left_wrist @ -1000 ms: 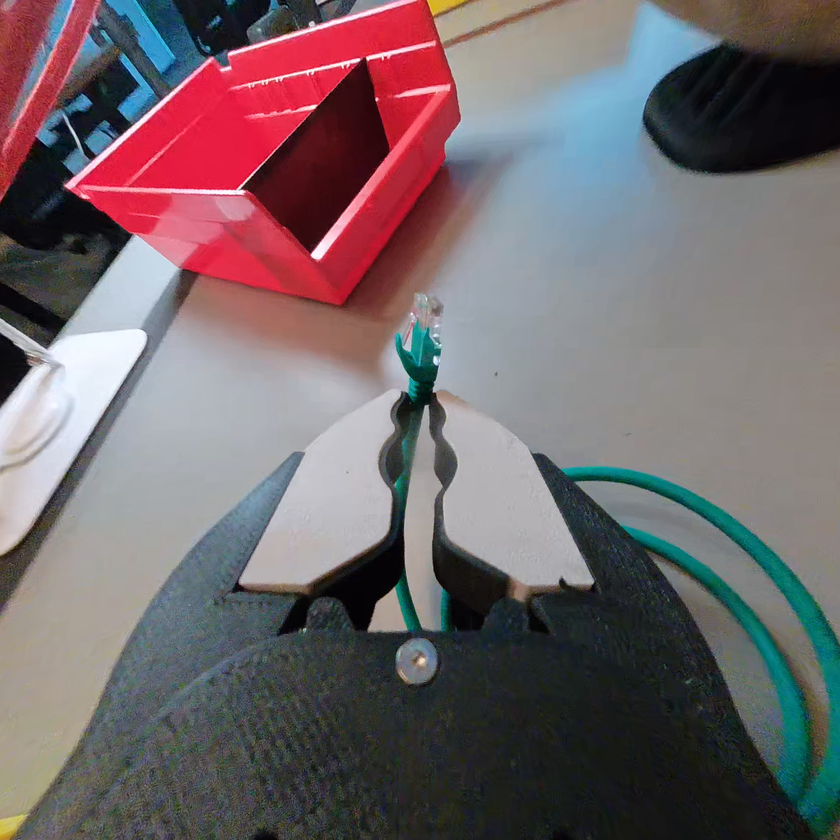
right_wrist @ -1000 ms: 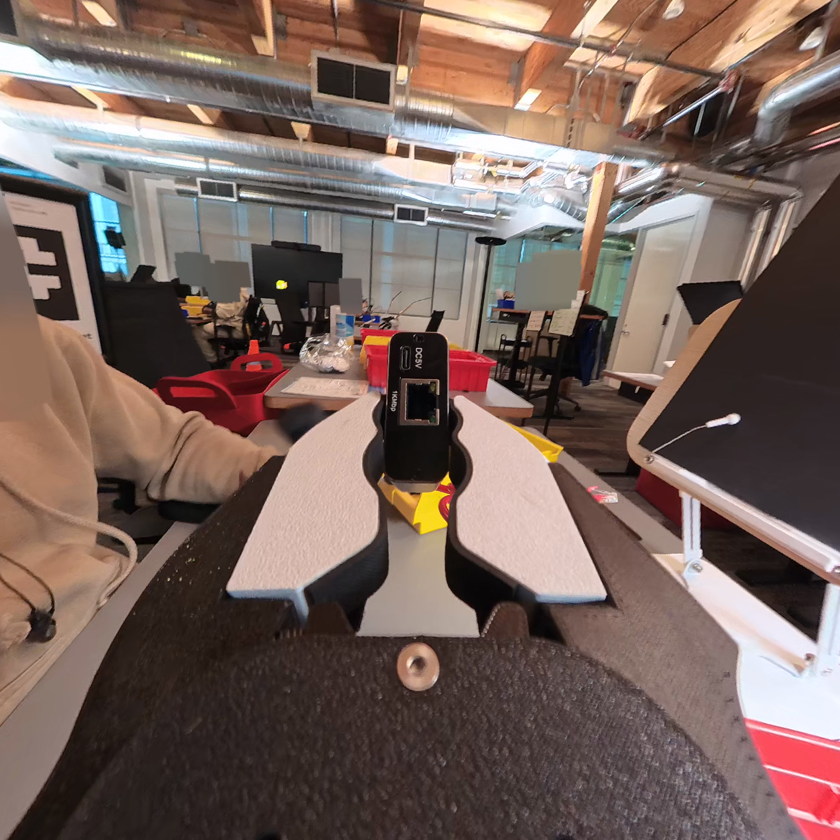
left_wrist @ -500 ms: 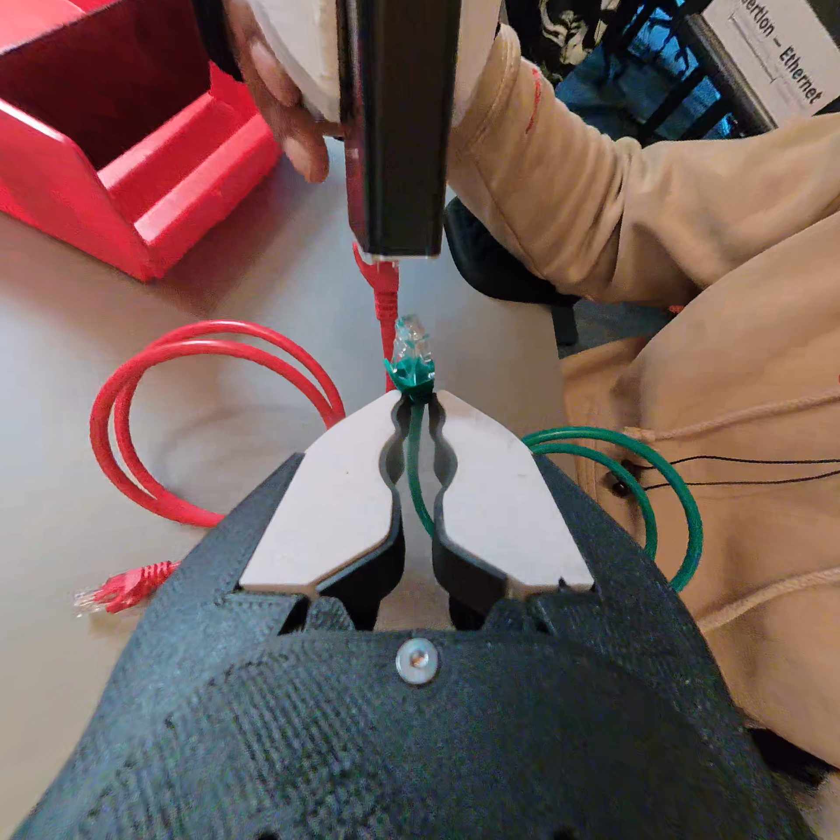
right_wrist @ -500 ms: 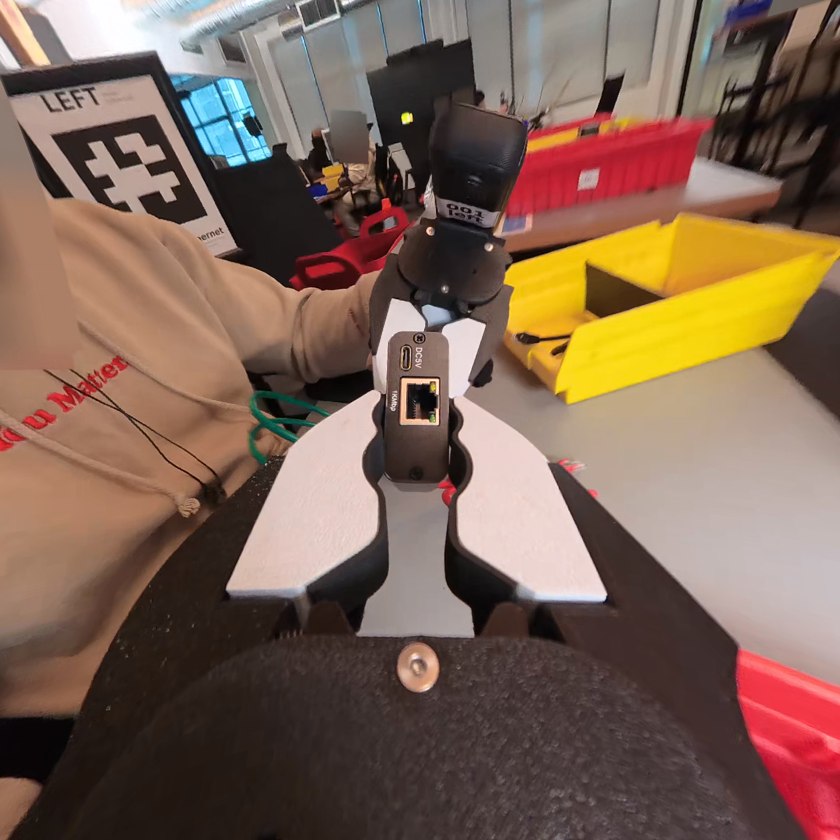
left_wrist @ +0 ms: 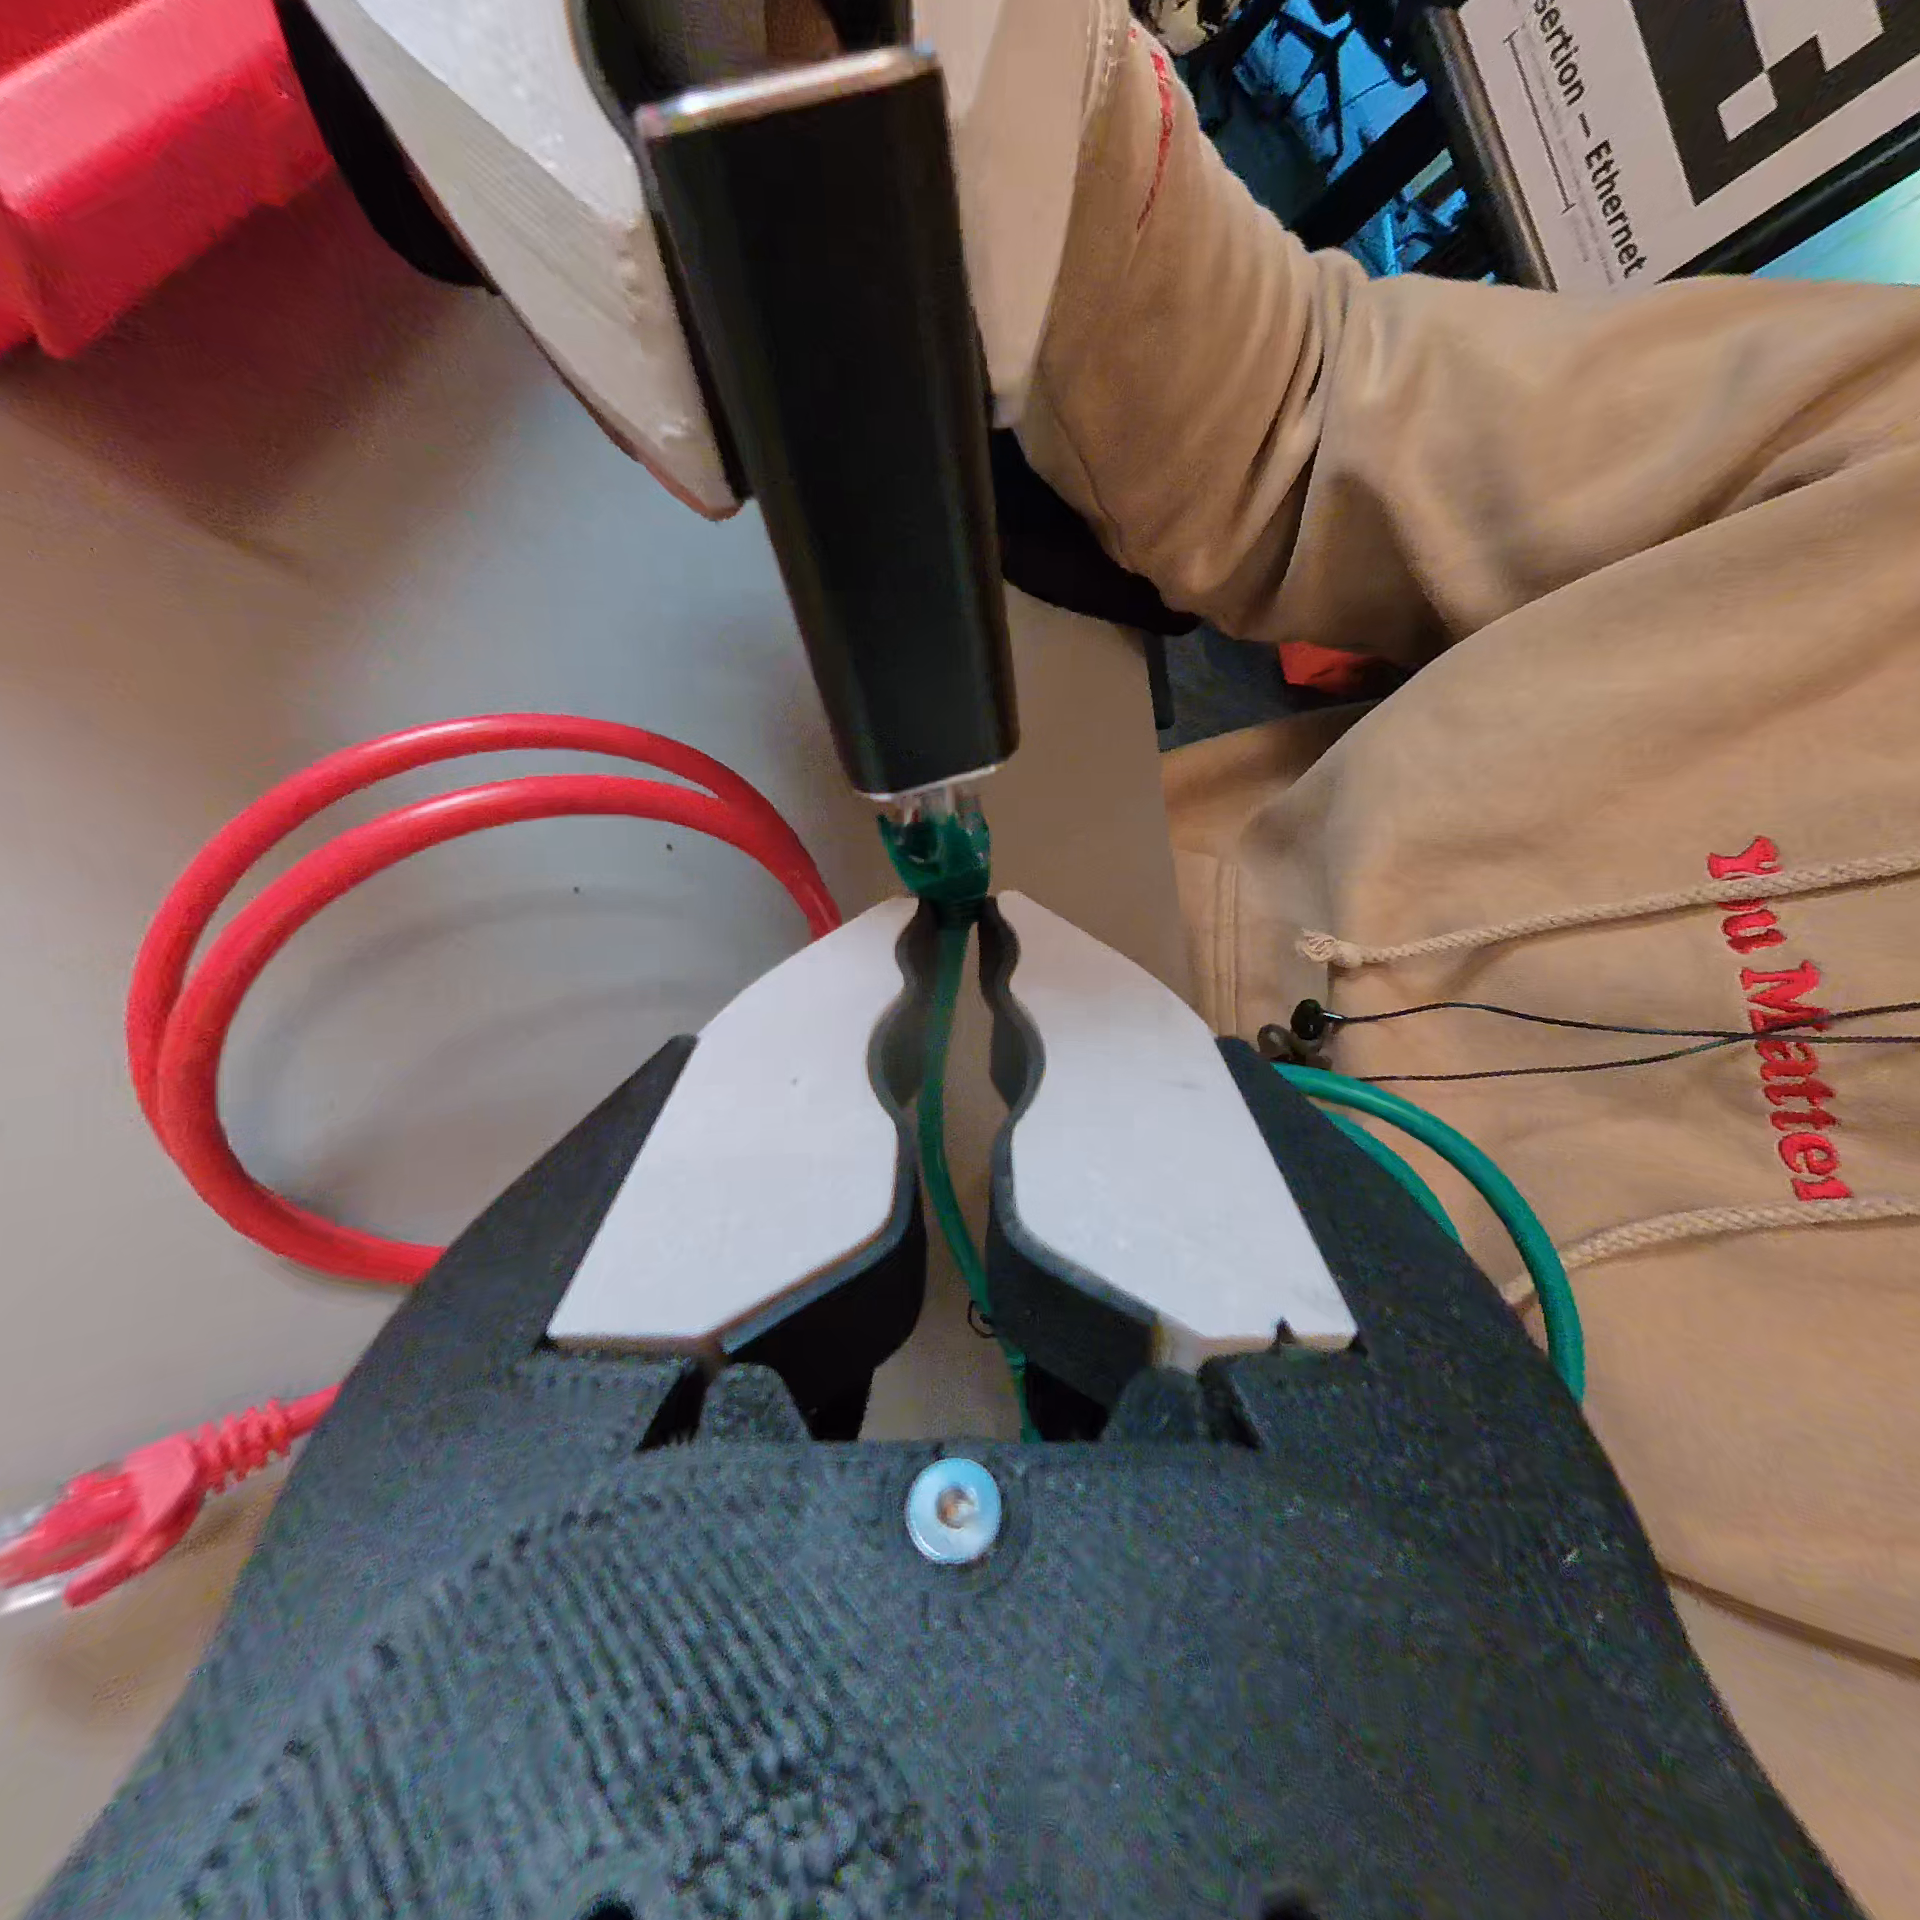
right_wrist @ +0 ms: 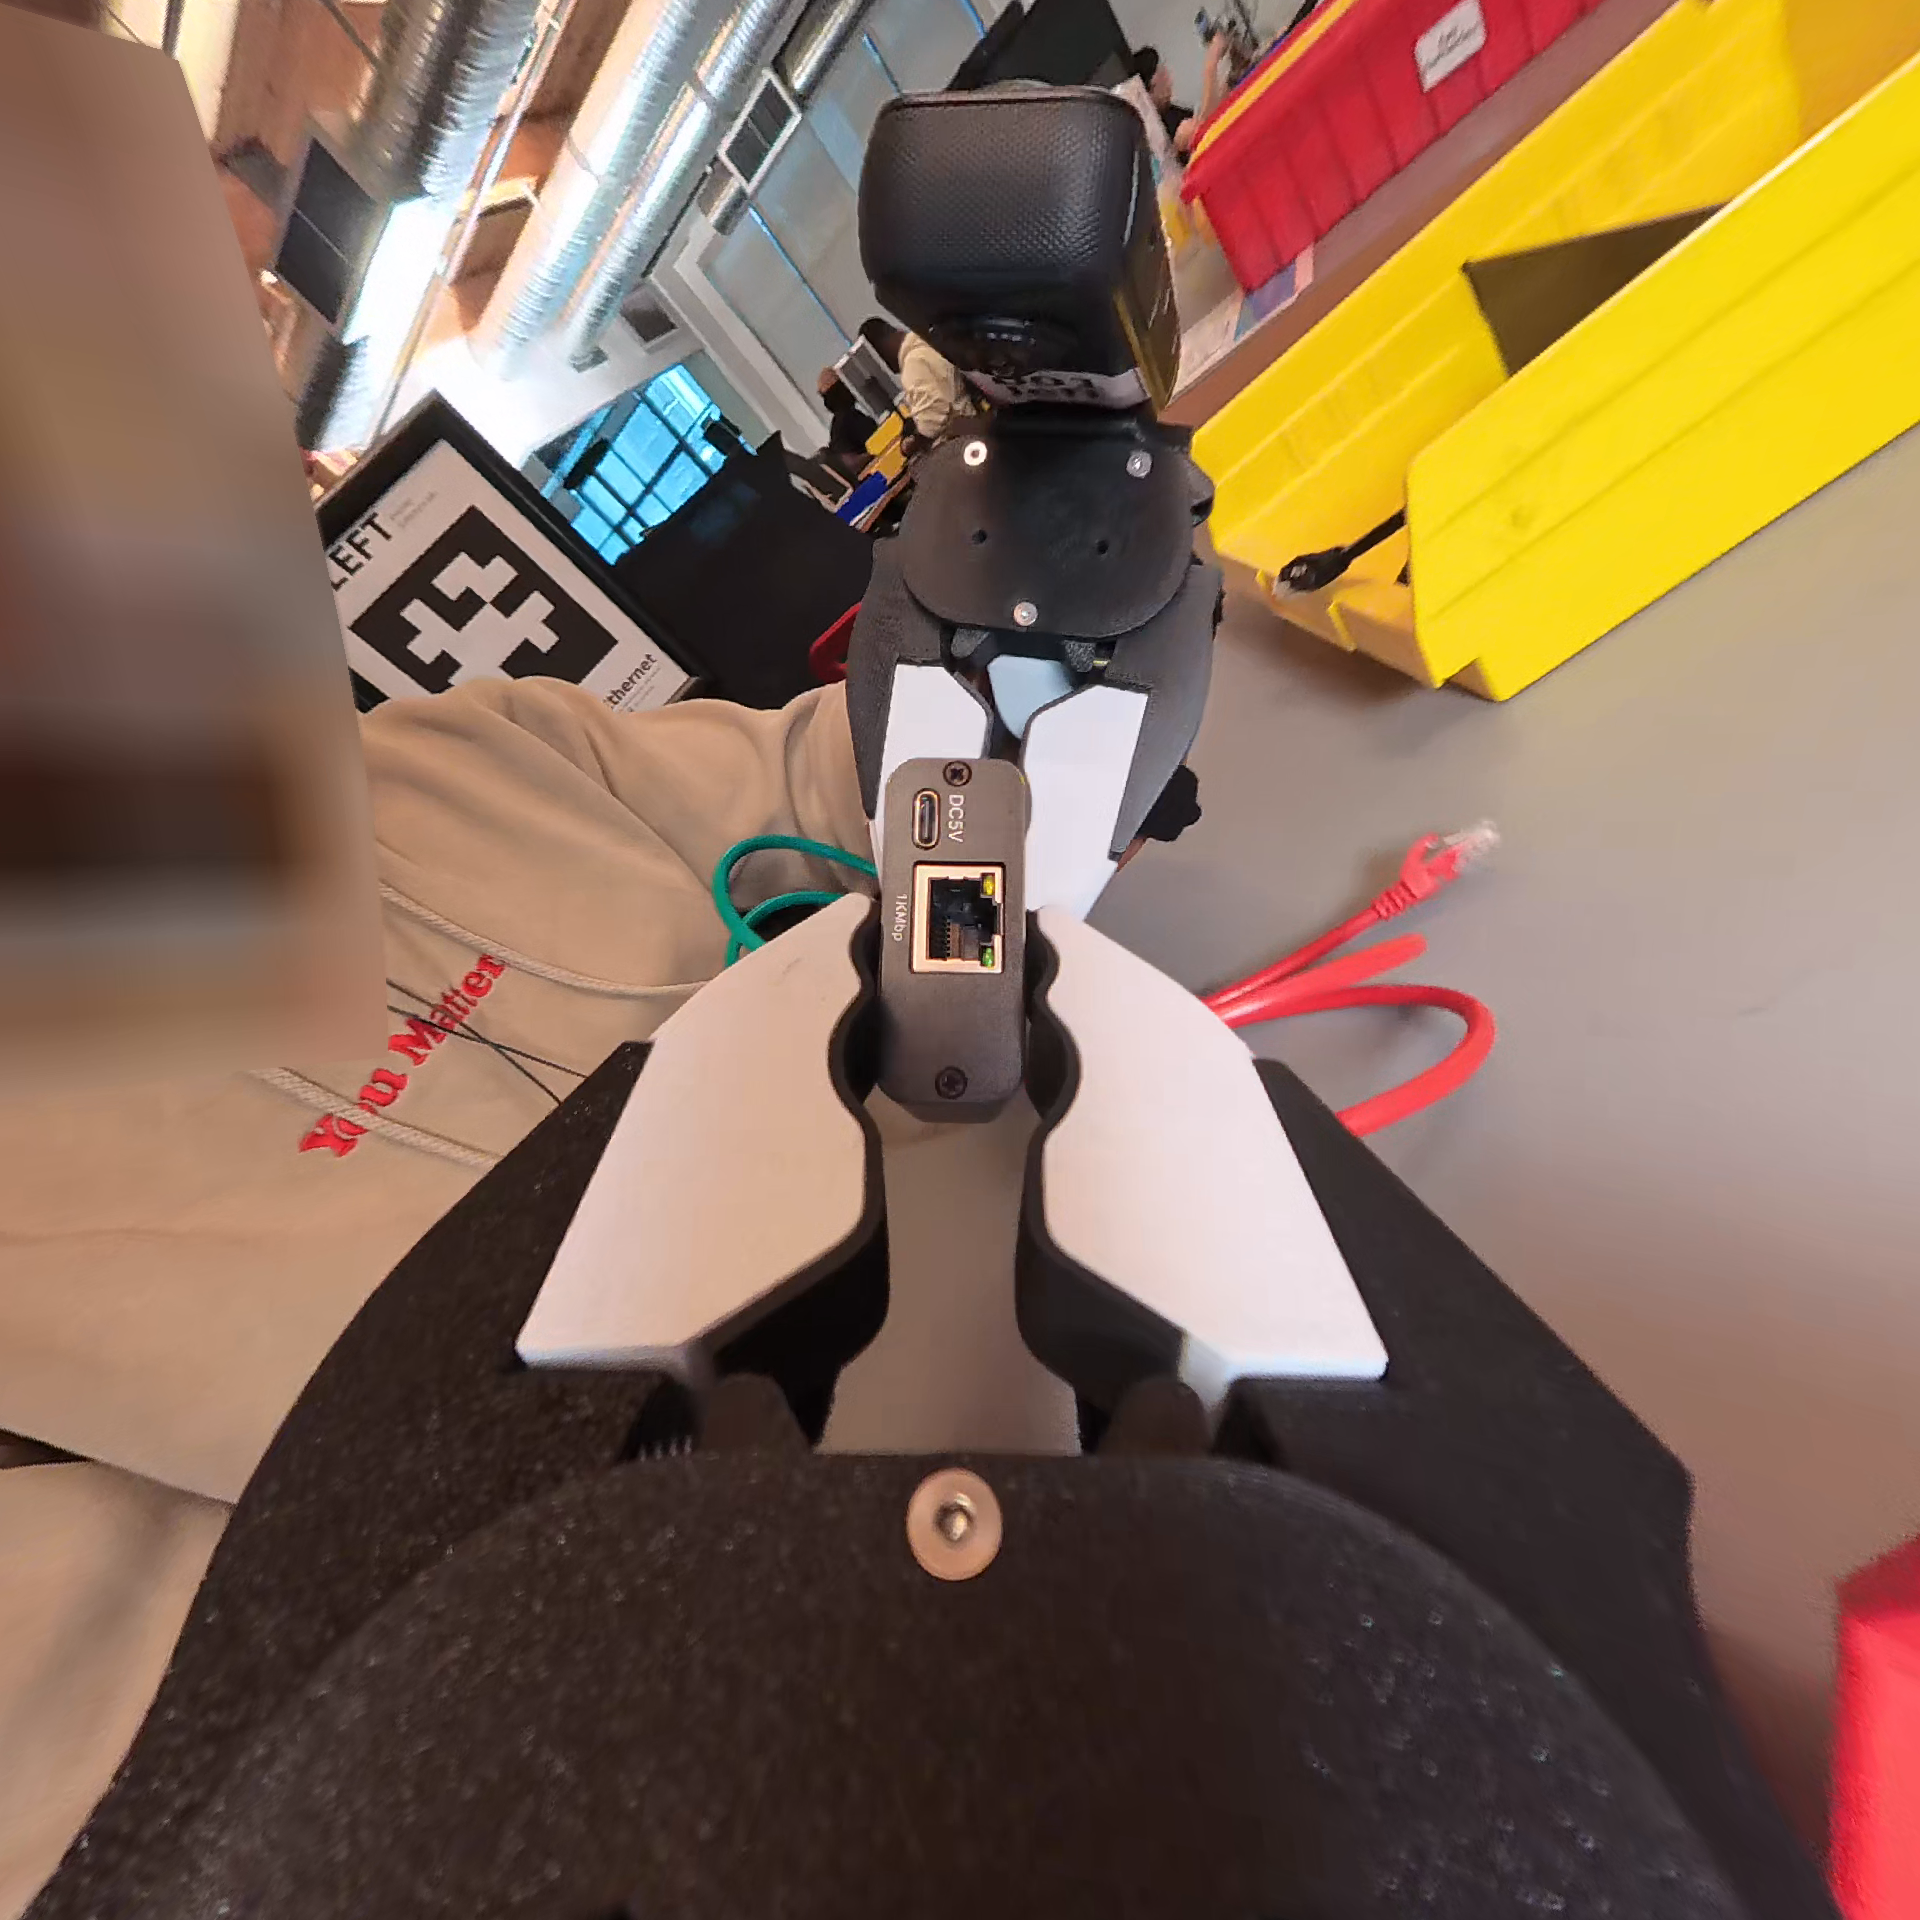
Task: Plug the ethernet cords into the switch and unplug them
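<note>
My left gripper [left_wrist: 956,909] is shut on a green ethernet cord [left_wrist: 940,1101] just behind its plug [left_wrist: 940,857]. The plug's clear tip sits in the mouth of the near end of the black switch [left_wrist: 831,416]; how deep it goes is hidden. My right gripper [right_wrist: 951,925] is shut on the switch [right_wrist: 951,1029]; its white fingers [left_wrist: 561,239] show in the left wrist view. The switch face towards the right wrist camera has an empty ethernet port. The left gripper's fingers [right_wrist: 1081,790] show just behind the switch. A red ethernet cord [left_wrist: 312,935] lies coiled on the table.
The red cord [right_wrist: 1382,997] has a free plug [left_wrist: 94,1496] on the grey table [left_wrist: 260,582]. A red bin [left_wrist: 135,156] stands at the far left. Yellow bins [right_wrist: 1558,416] stand beyond. A person's beige sweatshirt [left_wrist: 1507,727] is close on one side. My right fingertips sit around 8 cm from my left ones.
Both grippers have swung to face each other. The left gripper has brought the green plug up to the switch's end; half a second ago there was a gap between them.
</note>
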The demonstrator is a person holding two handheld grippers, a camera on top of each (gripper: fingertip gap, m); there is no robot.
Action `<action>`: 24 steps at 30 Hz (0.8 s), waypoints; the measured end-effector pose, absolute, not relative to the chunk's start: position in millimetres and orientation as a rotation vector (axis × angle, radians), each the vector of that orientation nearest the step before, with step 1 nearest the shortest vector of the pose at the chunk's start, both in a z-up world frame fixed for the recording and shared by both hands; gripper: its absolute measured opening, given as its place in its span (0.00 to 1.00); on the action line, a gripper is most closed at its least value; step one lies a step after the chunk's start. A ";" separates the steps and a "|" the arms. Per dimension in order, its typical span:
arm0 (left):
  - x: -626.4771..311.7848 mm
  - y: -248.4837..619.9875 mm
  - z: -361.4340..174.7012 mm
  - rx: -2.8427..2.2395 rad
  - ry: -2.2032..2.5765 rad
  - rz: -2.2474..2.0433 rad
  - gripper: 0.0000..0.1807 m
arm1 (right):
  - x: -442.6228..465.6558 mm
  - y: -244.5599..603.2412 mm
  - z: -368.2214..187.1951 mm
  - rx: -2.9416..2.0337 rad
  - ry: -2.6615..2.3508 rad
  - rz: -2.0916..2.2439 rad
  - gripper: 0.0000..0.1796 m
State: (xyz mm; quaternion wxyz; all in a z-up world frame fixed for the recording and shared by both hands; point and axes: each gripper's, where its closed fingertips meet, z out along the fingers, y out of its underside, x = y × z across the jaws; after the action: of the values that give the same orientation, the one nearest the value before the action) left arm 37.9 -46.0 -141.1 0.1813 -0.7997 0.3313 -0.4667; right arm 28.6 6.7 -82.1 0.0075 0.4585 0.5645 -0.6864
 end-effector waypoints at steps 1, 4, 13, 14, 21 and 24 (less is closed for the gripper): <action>37.6 -46.8 -143.4 -2.269 0.939 -1.315 0.04 | 27.7 5.4 -83.3 1.434 1.760 -2.137 0.13; 39.2 -48.4 -148.4 -2.296 0.944 -1.320 0.04 | 27.1 0.7 -86.4 1.425 1.791 -2.109 0.13; 40.4 -49.5 -148.5 -2.304 0.953 -1.338 0.04 | 30.9 -8.8 -90.2 1.437 1.987 -1.997 0.13; 41.0 -49.9 -148.2 -2.300 0.964 -1.324 0.04 | 30.9 -8.9 -91.5 1.453 2.003 -1.975 0.13; 38.0 -43.4 -142.5 -2.226 1.000 -1.214 0.04 | 37.4 -7.3 -92.9 1.501 2.133 -1.888 0.14; 41.2 -46.2 -146.8 -2.232 1.024 -1.212 0.03 | 37.1 -11.6 -94.7 1.494 2.161 -1.854 0.13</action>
State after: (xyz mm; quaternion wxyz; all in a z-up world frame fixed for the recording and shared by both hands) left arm 41.2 -46.2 -146.8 0.2004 -0.7985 0.3664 -0.4336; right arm 37.1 -11.6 -94.7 -0.0368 0.4643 0.6716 -0.5762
